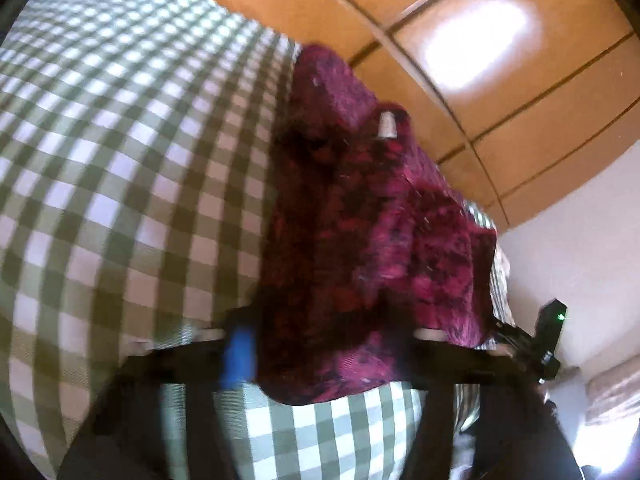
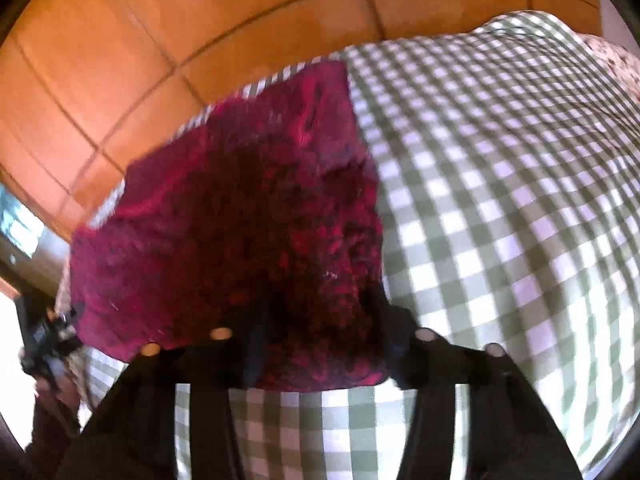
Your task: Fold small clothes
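Cloth (image 1: 372,248): dark magenta knit with black mottling, lying rumpled on the sheet, one edge lifted toward both cameras. Blurred in both views.
Cloth in right view (image 2: 240,216): a rough square, its far corner near the sheet's far edge, its near edge draped over the tool.
Label (image 1: 387,125): small white tag on the cloth's far part.
Sheet (image 1: 120,168): green and white check, spread under the cloth and showing again below its near edge.
Left gripper (image 1: 328,344): fingers set wide apart, the cloth's near edge hanging between them and over them; whether they pinch it I cannot tell.
Blue pad (image 1: 239,356): on the left finger, just beside the cloth.
Right gripper (image 2: 320,344): black fingers spread, cloth bunched between them; grip unclear.
Wood panels (image 2: 160,40): orange, beyond the sheet's far edge.
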The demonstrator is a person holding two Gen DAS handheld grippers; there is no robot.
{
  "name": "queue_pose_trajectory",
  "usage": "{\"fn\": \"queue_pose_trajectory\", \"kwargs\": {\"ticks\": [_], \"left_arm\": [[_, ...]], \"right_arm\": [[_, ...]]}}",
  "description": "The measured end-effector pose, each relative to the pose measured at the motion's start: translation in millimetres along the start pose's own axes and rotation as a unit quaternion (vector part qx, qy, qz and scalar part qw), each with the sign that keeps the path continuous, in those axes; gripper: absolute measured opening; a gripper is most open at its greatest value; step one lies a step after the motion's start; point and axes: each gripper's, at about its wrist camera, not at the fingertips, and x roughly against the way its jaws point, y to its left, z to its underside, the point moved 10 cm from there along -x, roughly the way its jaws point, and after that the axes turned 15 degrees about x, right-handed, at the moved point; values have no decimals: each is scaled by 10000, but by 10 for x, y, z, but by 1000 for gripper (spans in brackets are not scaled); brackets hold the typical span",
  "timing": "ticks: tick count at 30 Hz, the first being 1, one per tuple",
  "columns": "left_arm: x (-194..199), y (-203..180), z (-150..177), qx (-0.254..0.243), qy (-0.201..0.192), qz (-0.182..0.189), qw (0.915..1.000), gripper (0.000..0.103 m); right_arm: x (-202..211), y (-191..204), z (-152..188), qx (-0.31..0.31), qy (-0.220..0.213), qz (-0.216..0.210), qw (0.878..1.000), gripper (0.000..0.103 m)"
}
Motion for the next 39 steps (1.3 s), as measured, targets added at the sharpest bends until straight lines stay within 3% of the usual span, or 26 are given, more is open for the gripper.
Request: {"fn": "queue_pose_trajectory", "kwargs": {"ticks": [1,2,5,12,21,24,26,27,28,31,34,37,39], "left_arm": [[10,21,11,-62,-28,-146,9999,23],[23,20,32,-136,-26,-203,9997,20],[76,-25,75,-193,-89,-204,9996,12],[298,-53,430,-403,77,-146,9991,10],[766,39,1249,-669,474,-244,9963,11],[804,-30,1248,-1004,301,-512,9932,18],[833,-109,1131,-1135,79,-579,9918,45],[840,-162,1048,-1179,-93,-600,9912,71],[881,-214,960,-1230,-301,-607,9901,77],[860,-308,777,-1404,-418,-622,9873,77],[741,-404,677,-1657,-510,-688,9824,76],[618,-436,613,-1843,-440,-739,9791,69],[583,-446,600,-1919,-422,-745,9777,62]], "right_arm": [[13,3,3,24,-6,48,10000,33],[35,-10,1,-20,-2,59,10000,23],[151,-21,-18,-86,-20,-22,10000,13],[626,190,165,65,-89,-312,9995,11],[1070,317,999,122,530,-503,9973,11],[1094,362,965,370,479,-285,9978,19],[1132,389,792,524,246,-69,9983,34],[1139,392,688,668,98,84,9977,39],[1160,428,565,816,-67,227,9964,47],[1141,531,286,1191,-438,588,9902,54],[987,636,118,1579,-516,790,9829,54],[768,667,43,1963,-409,1138,9731,52],[630,694,81,2156,-260,1159,9692,43]]}}
